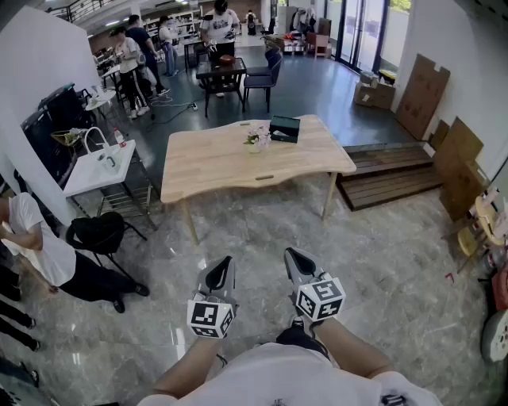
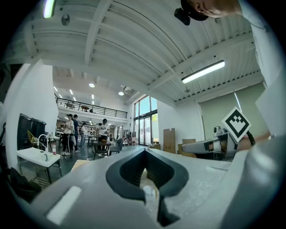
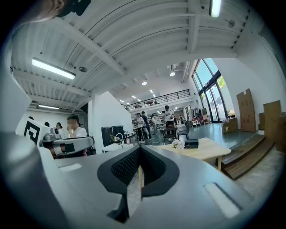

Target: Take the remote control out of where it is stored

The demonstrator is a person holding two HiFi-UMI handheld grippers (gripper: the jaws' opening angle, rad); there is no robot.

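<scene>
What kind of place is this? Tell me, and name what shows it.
Likely a big open workshop or lab hall, not a home: a wooden table stands on a polished stone floor, people stand at work desks at the back, and cardboard sheets lean on the right wall.

left tongs and right tongs side by side, just apart, both pointing forward roughly level, jaws closed tip to tip, nothing between them
</scene>
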